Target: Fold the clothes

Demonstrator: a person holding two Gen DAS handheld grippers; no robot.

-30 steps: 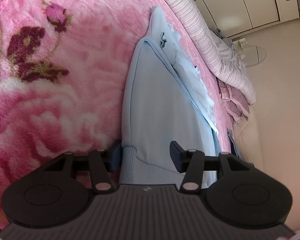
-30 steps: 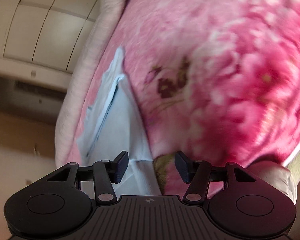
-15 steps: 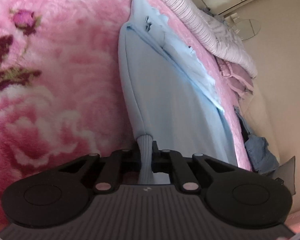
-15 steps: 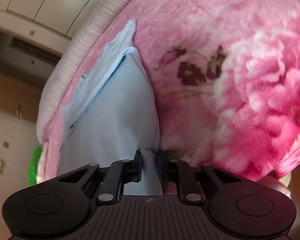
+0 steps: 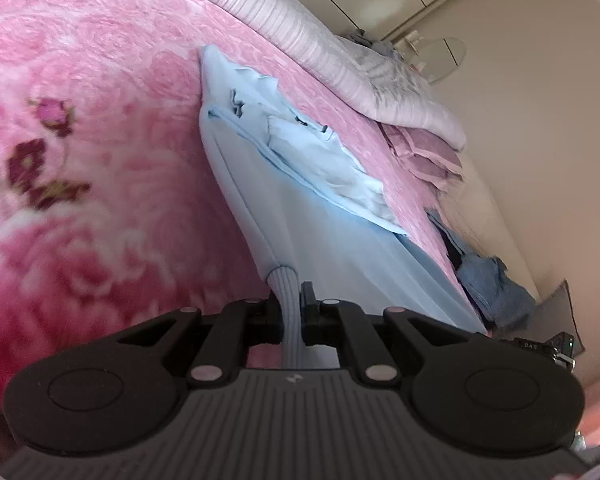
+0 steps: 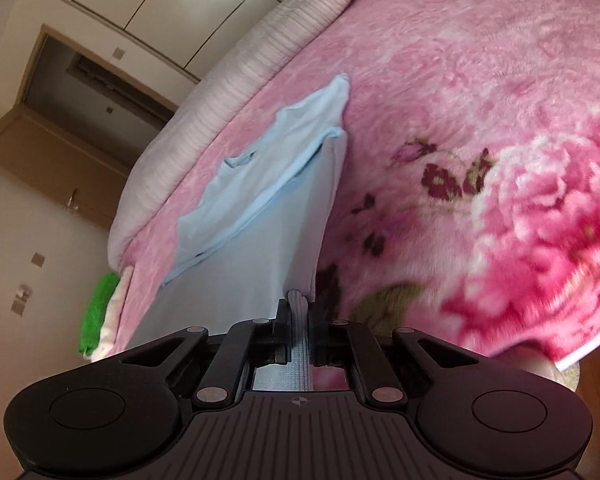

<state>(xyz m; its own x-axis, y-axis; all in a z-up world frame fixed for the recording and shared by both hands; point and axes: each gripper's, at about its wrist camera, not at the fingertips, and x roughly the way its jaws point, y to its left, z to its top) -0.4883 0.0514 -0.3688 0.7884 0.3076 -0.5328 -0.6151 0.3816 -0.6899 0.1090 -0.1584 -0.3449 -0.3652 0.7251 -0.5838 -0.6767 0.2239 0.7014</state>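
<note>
In your left wrist view, your left gripper (image 5: 291,304) has its jaws closed tight on the ribbed hem of the light blue garment (image 5: 324,216). From there the cloth runs taut and lifted away from you across the pink floral blanket (image 5: 80,152), with its collar end lying flat near the blanket's far edge, just short of the striped rolled quilt (image 5: 300,28). A pile of folded pink cloth (image 5: 424,152) sits at the end of that quilt, and a heap of blue denim clothes (image 5: 484,280) lies off the blanket's right edge.

In your right wrist view, your right gripper (image 6: 299,324) is likewise clamped shut, pinching the ribbed hem at the garment's other lower corner (image 6: 260,220). The garment stretches from the jaws up toward the far edge of the blanket (image 6: 480,100), the collar end resting on it beside the quilt (image 6: 236,80). A green cloth (image 6: 98,312) shows past the blanket's left edge.
</note>
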